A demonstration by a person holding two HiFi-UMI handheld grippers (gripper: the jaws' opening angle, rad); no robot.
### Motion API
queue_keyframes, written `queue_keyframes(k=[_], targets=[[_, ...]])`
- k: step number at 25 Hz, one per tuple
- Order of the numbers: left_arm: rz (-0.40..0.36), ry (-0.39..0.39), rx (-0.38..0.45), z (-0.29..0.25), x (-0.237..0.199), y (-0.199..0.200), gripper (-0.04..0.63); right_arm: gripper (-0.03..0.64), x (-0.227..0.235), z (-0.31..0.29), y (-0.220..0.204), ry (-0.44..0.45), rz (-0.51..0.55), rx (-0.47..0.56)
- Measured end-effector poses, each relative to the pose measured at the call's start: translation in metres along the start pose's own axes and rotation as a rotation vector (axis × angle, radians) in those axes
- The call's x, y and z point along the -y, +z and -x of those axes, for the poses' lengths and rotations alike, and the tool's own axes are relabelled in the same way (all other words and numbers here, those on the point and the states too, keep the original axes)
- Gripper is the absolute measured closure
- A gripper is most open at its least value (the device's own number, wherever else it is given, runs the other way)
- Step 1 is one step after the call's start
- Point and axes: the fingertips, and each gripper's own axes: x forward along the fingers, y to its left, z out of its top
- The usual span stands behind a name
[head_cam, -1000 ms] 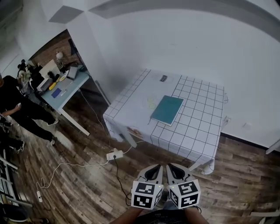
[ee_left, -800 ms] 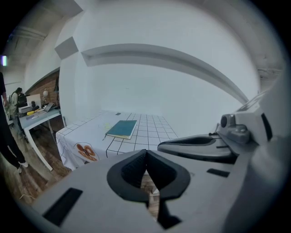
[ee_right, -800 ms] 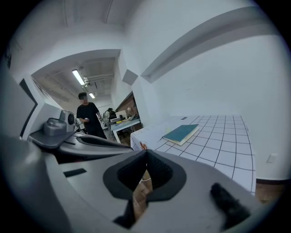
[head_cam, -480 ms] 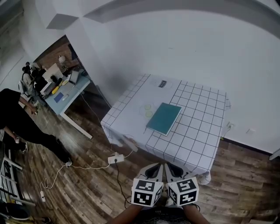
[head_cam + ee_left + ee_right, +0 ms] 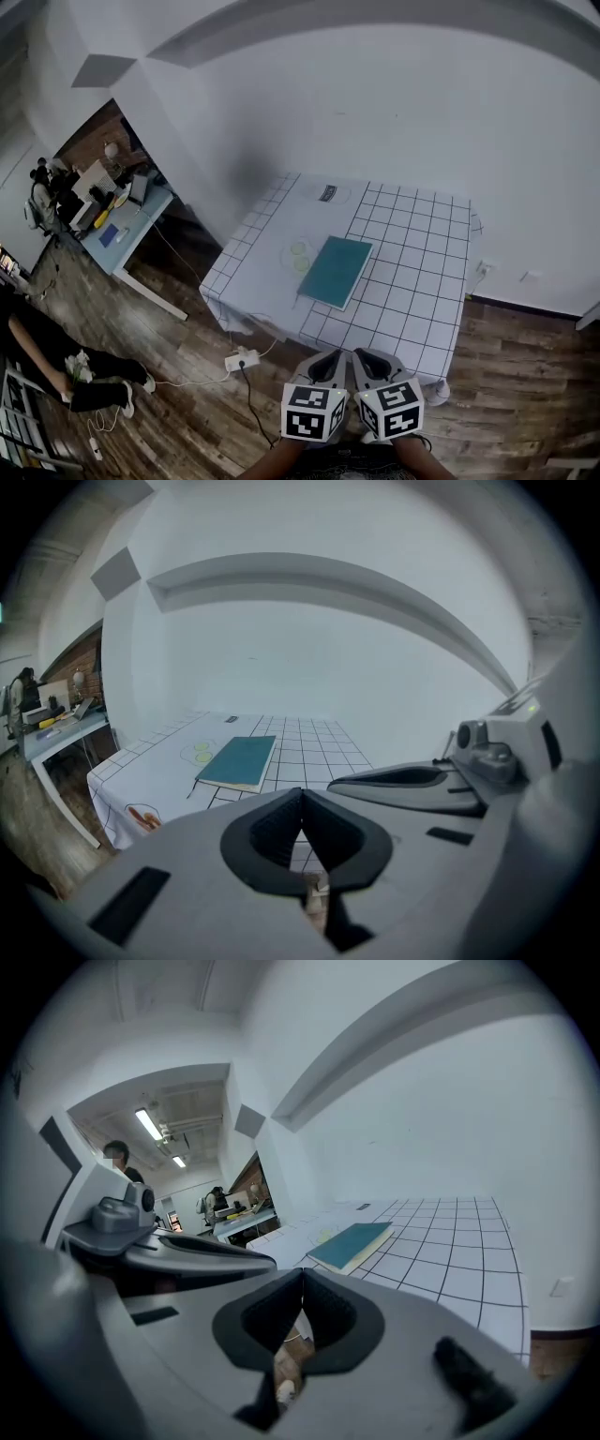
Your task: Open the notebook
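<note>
A closed teal notebook point(image 5: 335, 270) lies flat near the middle of a table with a white grid-pattern cloth point(image 5: 412, 309). It also shows ahead in the left gripper view as the notebook point(image 5: 238, 759) and in the right gripper view as the notebook point(image 5: 353, 1242). My left gripper point(image 5: 327, 367) and right gripper point(image 5: 367, 366) are side by side at the bottom of the head view, short of the table's near edge and well apart from the notebook. Both are shut with nothing between their jaws point(image 5: 301, 810) point(image 5: 302, 1290).
Two pale green circles point(image 5: 300, 257) are printed on the cloth left of the notebook, and a small dark label point(image 5: 326, 194) sits near the far edge. A white power strip point(image 5: 240, 360) and cable lie on the wooden floor. A blue desk point(image 5: 122, 225) and a person point(image 5: 66, 361) are at the left.
Both grippers and the head camera have come nearer the table, which now sits lower and closer in the head view. The person at left has moved down towards the bottom left.
</note>
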Motion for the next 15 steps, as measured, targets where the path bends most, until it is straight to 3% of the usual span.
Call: queue_keyframes(k=[15], targets=[[-0.097,-0.219,-0.052,-0.069,-0.068,0.03,0.584,0.604,0.033,-0.083,0.017,-0.243,-0.103,-0.043]])
